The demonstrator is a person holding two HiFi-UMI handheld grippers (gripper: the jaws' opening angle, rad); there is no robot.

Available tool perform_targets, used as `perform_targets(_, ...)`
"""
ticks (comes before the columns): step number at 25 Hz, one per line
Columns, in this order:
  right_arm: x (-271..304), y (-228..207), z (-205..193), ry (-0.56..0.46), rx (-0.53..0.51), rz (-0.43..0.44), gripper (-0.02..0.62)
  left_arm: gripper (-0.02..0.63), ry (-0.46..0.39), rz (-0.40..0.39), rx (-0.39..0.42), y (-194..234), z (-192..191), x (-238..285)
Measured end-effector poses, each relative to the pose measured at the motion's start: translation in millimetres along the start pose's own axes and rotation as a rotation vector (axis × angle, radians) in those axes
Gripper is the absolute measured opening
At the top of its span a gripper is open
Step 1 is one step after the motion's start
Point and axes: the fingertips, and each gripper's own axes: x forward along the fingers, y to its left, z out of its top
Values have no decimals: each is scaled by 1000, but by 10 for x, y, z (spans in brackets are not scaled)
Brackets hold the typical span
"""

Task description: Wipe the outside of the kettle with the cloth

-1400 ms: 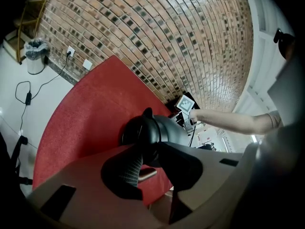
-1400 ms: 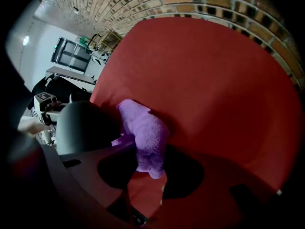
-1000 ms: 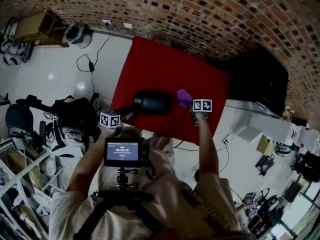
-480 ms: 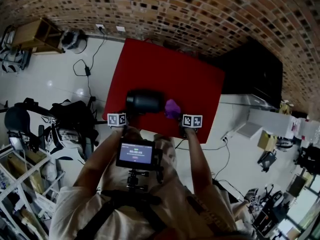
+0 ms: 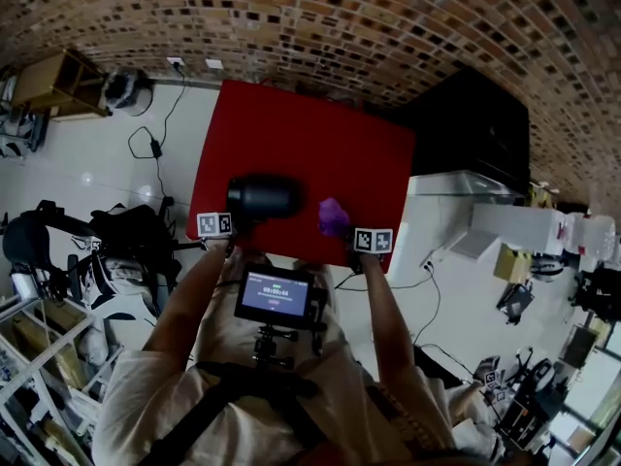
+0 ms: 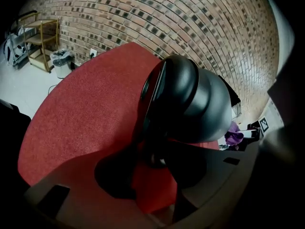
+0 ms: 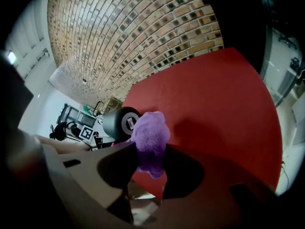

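The left gripper [image 5: 236, 229], jaws just closing, is clamping the kettle [image 5: 262, 195] by its handle, tipped over the red worktop [image 5: 310, 144]. The right gripper [image 5: 347, 241] is pinching the purple cloth [image 5: 334, 216] nearby, not touching the kettle, so wiping remains to be done.

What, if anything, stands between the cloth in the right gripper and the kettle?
Nothing visible does. The right gripper holds the purple cloth apart from the kettle, and only bare red table shows in the gap between them.

Brick wall [image 5: 340, 22], white floor [image 5: 92, 158], wooden shelf [image 5: 53, 78] alongside.
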Motion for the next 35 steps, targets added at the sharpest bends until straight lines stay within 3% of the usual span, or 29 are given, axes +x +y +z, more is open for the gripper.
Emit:
perform_targets(4,-103,-103,81,-34,10,-5,166,160,4,-19,32,5,27,1)
perform_targets(5,-109,-121,75,-39,18,-3,166,107,4,-27,45,-14,31,7)
perform_targets(6,-112,-135,56,-42,26,0,166,107,7,-27,59,-31,35,13)
perform_targets(9,-103,-152,-51,-48,50,9,166,107,12,17,112,-57,102,-19)
perform_targets(13,-84,-158,-175,-51,69,21,166,107,1,93,238,-116,324,-142)
perform_targets(21,-165,-275,-166,-132,146,26,166,104,-47,146,441,-462,762,-303)
perform_targets(28,-271,-294,-312,-224,253,57,166,108,-71,154,591,-911,877,-465)
perform_targets(32,-291,-290,-442,-277,329,79,166,115,-61,217,769,-1118,866,-470)
perform_targets(35,-304,-265,-522,-313,368,85,166,114,-92,249,1021,-1517,923,-502)
